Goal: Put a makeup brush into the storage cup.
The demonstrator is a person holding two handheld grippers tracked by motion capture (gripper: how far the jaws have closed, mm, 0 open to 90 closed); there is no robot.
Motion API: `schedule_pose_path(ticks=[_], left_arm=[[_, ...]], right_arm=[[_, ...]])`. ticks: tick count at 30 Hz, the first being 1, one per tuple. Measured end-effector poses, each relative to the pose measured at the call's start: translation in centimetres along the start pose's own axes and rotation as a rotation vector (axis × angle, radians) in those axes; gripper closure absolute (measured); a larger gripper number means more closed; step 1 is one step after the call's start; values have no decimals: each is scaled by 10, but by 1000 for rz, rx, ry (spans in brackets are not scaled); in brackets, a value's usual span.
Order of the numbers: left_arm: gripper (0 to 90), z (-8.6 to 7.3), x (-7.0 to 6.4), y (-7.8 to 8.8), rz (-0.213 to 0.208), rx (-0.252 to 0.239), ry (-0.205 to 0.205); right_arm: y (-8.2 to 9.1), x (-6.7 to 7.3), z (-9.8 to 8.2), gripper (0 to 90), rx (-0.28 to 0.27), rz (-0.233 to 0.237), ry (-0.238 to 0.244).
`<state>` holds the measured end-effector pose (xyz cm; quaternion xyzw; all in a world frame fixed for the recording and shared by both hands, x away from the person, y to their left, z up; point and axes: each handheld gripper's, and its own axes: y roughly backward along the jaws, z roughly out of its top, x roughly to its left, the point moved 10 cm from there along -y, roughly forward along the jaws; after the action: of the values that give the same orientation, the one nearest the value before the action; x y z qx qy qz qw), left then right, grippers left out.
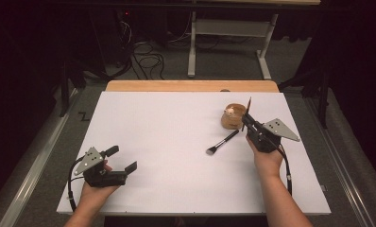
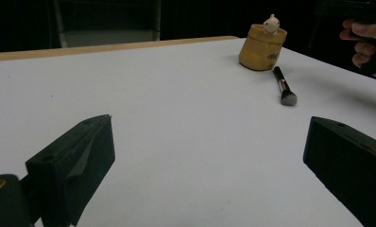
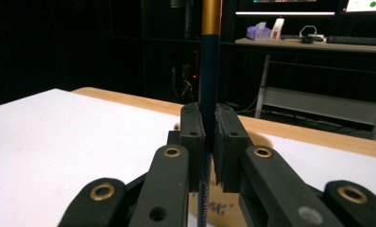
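Observation:
A round wooden pot with a small white figurine on its rim stands at the right back of the white board; the left gripper view has the pot far off. A black makeup brush lies flat just in front of the pot, bristles toward me, also the brush. My right gripper is beside the pot, shut on a thin dark-blue stick with a gold upper part, held upright between the pads. My left gripper rests low at the front left, open and empty, its jaws wide apart.
The white board lies on a wooden table whose edge shows behind it. Beyond stand a white desk frame and cables on the floor. A desk with a keyboard and tissue box is in the right gripper view.

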<state>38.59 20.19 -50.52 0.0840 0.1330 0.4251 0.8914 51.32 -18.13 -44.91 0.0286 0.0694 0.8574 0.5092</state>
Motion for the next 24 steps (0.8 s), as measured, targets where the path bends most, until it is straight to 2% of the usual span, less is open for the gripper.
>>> schedule_pose_path(ticks=[4,8,13,17,21,24], left_arm=[[36,0,-1,1,-5,0,-4],[36,0,-1,3,-7,-6,4],[37,-2,-2,3,-4,2,-10],[36,-2,-2,3,-7,1,-9],[37,-1,-2,5,-9,-7,1],[37,-1,-1,7,-9,-9,7]], right_arm=[[-10,-6,10,850,-7,-8,-17],[-20,-9,20,850,-11,-18,-8],[-31,-15,29,850,-12,-33,-2],[-39,-20,31,850,-15,-45,-31],[-47,-23,27,850,5,-49,-22],[-50,-27,23,849,9,-64,-35]])
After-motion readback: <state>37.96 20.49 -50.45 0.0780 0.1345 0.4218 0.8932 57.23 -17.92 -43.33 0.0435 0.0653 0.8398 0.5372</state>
